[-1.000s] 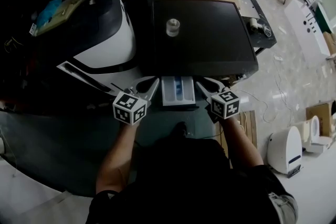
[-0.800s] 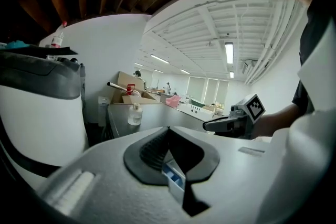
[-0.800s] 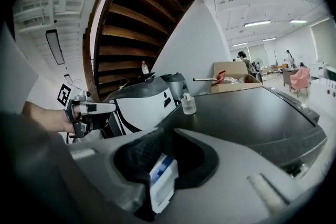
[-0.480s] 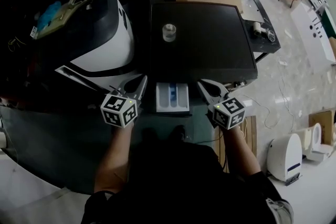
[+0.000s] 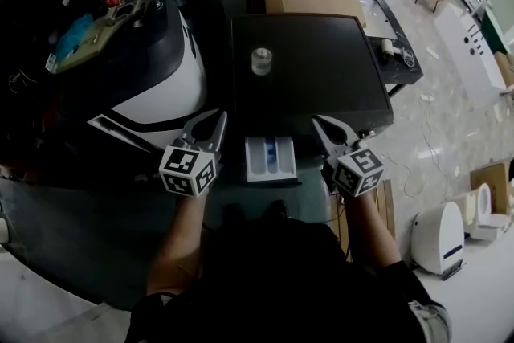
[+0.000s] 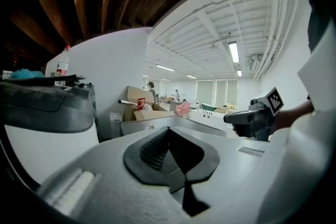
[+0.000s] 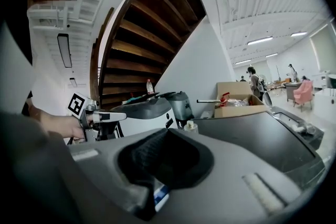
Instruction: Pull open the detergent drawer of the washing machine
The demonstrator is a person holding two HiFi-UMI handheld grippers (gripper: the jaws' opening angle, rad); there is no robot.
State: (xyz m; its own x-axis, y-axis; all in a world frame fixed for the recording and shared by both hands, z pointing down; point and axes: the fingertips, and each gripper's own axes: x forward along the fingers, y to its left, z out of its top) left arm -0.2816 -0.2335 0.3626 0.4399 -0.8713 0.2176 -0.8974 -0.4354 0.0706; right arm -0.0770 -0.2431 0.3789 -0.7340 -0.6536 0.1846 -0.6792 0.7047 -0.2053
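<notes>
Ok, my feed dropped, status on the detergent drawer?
Left gripper shut, empty; right gripper shut, empty. Detergent drawer stands pulled out of washing machine, between the grippers. Nothing in the way.

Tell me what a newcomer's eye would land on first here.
The white detergent drawer stands pulled out of the dark washing machine front, blue inside. The left tongs and right tongs flank it, both shut and empty. A small clear jar sits alone on the machine's top.

Dark washing machine top (image 5: 321,80), small clear jar (image 5: 262,61) standing on it
</notes>
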